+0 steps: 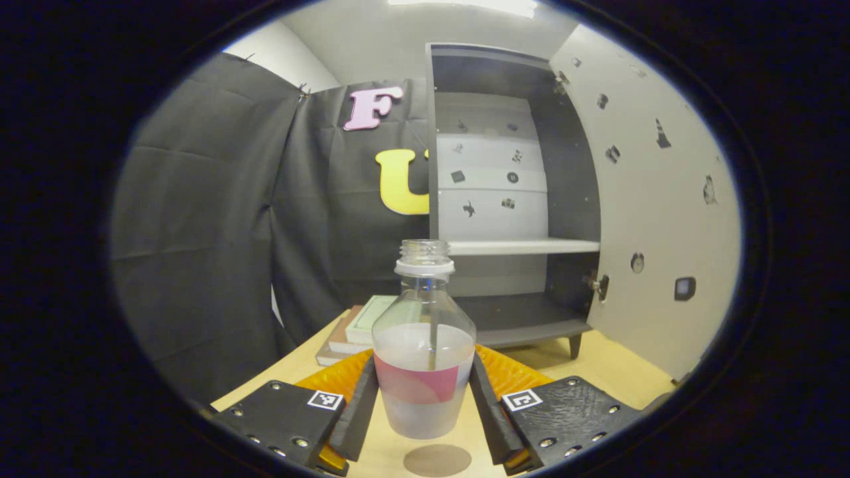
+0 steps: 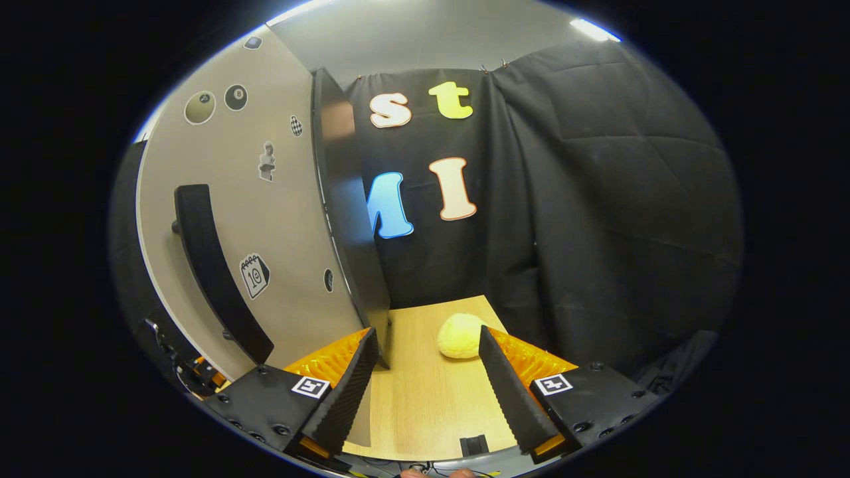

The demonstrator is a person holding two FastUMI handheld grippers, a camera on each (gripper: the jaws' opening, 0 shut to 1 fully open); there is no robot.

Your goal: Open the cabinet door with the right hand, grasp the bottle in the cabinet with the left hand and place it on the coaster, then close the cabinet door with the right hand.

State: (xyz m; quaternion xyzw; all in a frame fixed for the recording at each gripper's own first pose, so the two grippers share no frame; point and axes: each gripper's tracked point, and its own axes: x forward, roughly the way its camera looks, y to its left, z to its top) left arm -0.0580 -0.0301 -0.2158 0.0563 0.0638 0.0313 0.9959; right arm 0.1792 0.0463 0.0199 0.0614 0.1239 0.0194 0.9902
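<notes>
L gripper held the upright bottle btwn both fingers, just above and far of the coaster, cabinet behind; R gripper, jaws wide and empty, sat near the open door.

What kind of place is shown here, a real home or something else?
Probably a staged test booth, not a home: black cloth walls, a small sticker-covered cabinet standing on a wooden table, and handheld grippers.
</notes>
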